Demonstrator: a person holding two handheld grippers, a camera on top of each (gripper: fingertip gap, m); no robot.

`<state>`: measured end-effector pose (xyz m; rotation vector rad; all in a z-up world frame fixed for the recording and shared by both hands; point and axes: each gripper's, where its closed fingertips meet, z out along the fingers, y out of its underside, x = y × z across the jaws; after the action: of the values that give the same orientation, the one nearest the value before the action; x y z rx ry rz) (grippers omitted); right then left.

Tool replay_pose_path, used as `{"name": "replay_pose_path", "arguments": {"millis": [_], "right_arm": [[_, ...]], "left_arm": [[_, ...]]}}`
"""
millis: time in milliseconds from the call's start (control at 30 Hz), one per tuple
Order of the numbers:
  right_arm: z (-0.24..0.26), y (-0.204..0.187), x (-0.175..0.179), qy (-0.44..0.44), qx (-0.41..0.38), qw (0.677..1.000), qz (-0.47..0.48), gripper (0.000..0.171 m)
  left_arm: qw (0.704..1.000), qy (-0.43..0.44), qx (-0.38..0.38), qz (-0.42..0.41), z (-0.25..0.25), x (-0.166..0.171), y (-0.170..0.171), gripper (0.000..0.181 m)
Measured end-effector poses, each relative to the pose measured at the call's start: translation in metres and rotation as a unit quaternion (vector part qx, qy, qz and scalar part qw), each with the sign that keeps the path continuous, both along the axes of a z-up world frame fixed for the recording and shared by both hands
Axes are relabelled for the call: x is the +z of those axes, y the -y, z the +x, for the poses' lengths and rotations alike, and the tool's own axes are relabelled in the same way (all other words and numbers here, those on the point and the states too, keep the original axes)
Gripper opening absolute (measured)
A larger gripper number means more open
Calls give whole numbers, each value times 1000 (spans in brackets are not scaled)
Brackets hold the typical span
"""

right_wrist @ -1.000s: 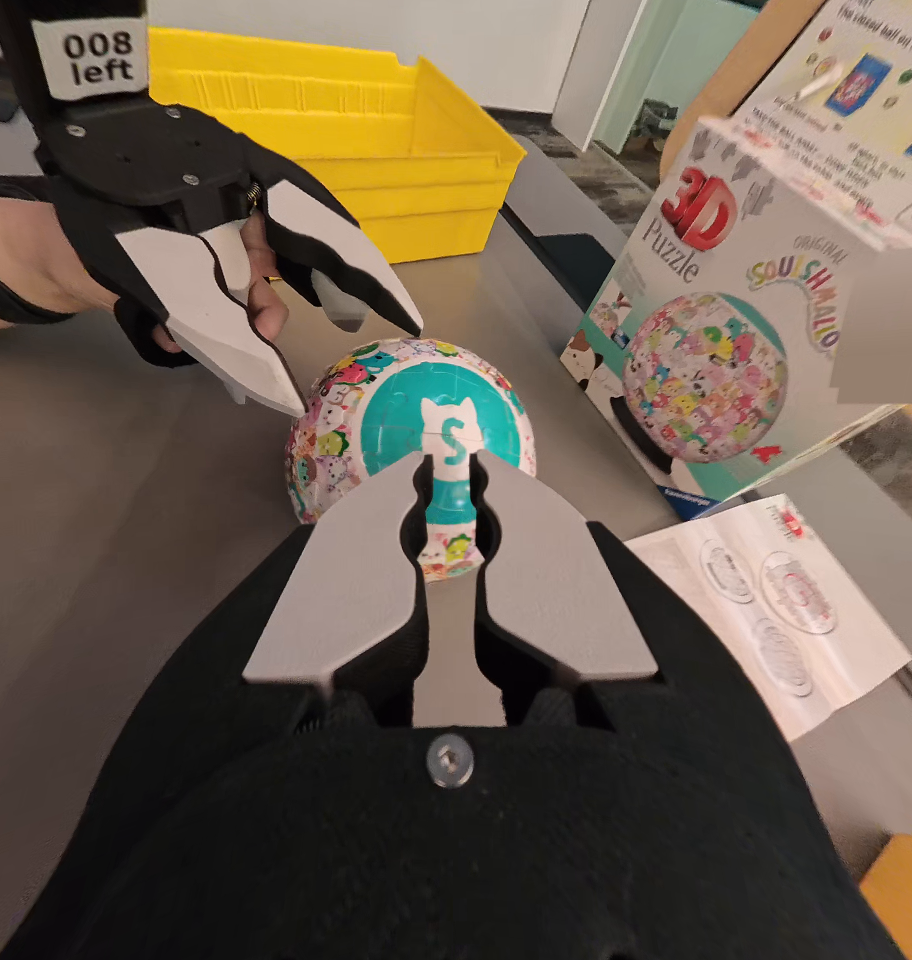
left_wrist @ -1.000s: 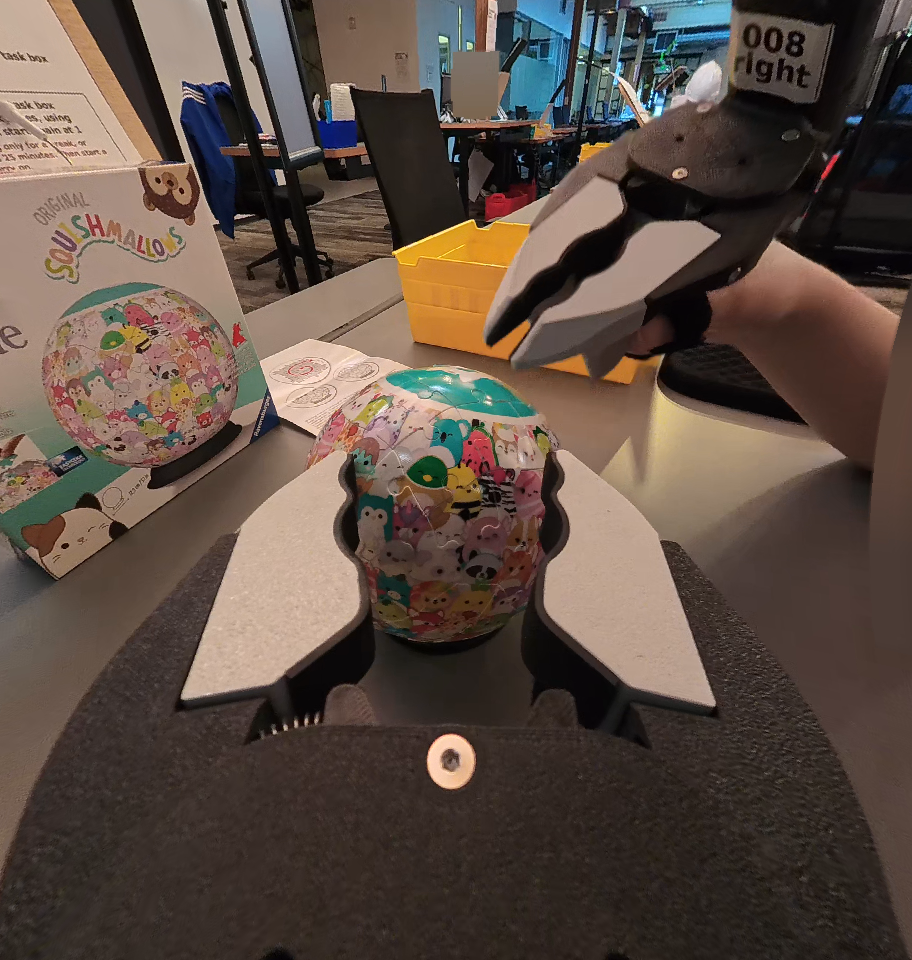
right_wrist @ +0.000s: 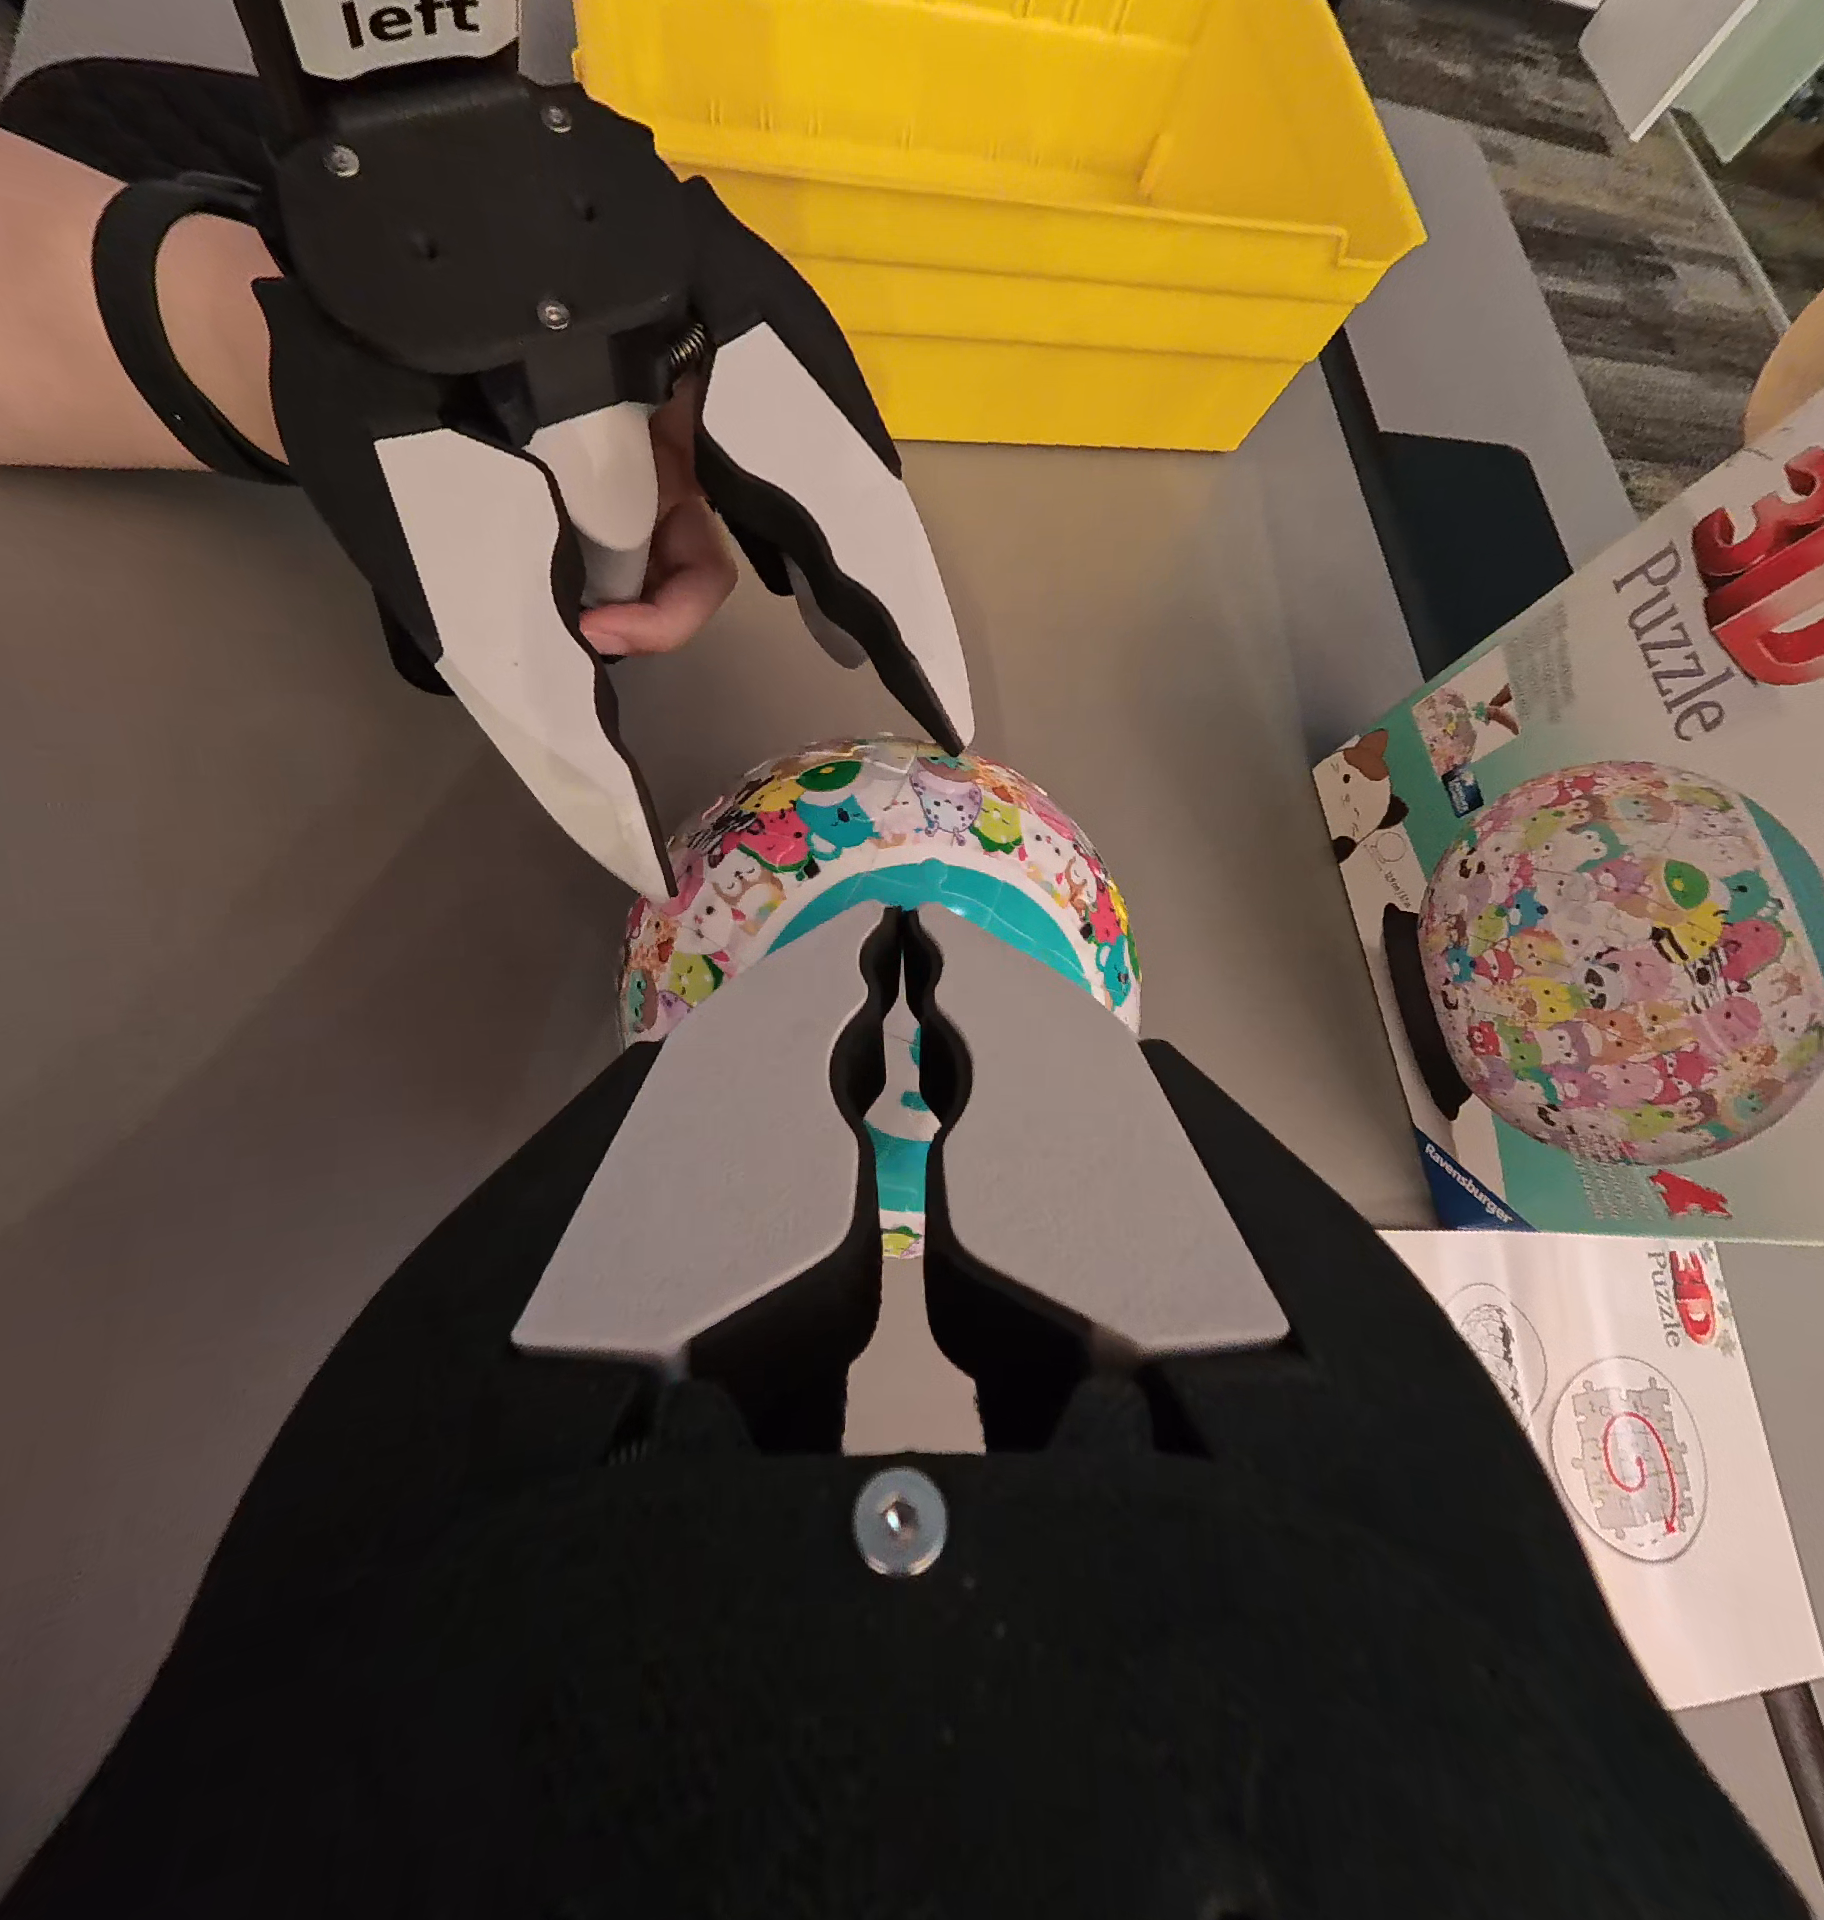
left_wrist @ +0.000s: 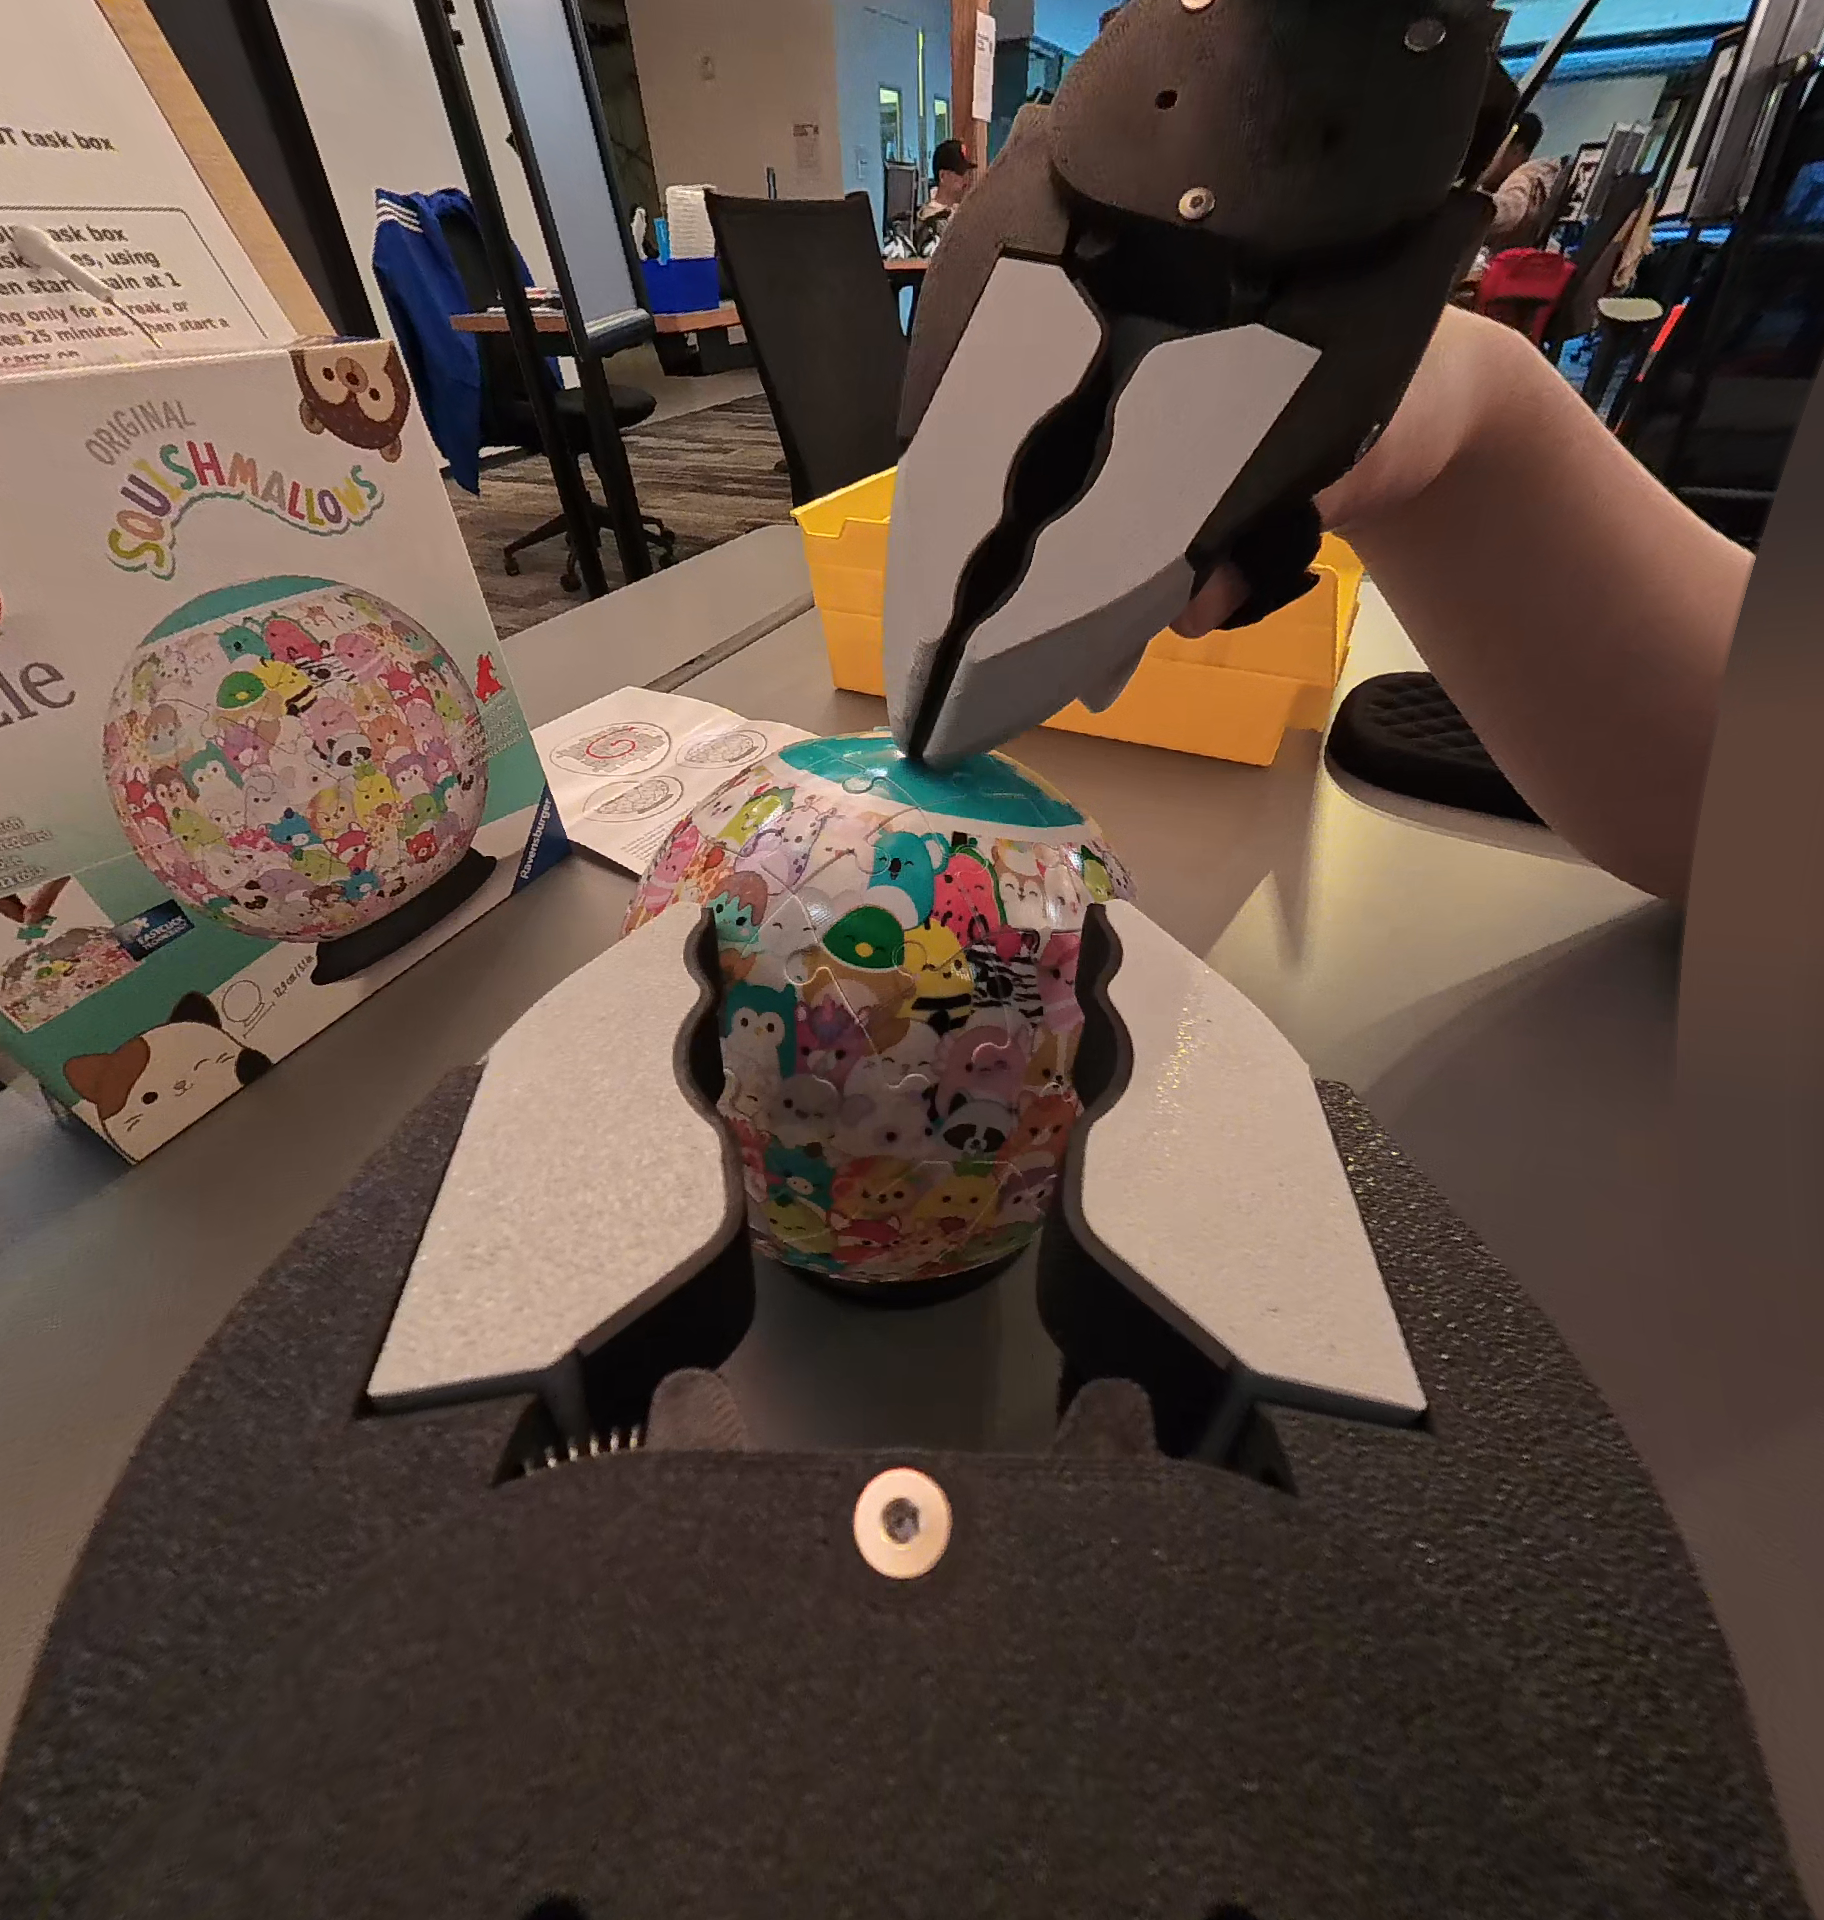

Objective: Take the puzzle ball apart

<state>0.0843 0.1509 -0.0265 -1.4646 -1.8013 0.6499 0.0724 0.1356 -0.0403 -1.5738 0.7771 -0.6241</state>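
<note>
Grey table [left_wrist: 1355,935] carries the printed puzzle box [left_wrist: 233,727], writing on it, beside the puzzle ball [left_wrist: 887,1039]. Left gripper [left_wrist: 897,1039] spreads wide, fingers flanking the ball's sides. Right gripper [right_wrist: 903,920], jaws nearly closed, tips press its teal cap.

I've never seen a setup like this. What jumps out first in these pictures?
A bright puzzle ball covered in cartoon animals sits mid-table, with the left hand-held gripper spread around its sides. The right hand-held gripper comes from above, its nearly closed tips touching the ball's teal cap. Behind stands a yellow bin, and to one side the puzzle's box pictures the same ball.
</note>
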Motion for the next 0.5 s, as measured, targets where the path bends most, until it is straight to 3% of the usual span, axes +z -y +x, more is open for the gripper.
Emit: {"name": "replay_pose_path", "arguments": {"millis": [500], "right_arm": [[-2,0,0,-6,-3,1000,-11,1]], "left_arm": [[1000,3,0,-1,0,0,0,67]]}}
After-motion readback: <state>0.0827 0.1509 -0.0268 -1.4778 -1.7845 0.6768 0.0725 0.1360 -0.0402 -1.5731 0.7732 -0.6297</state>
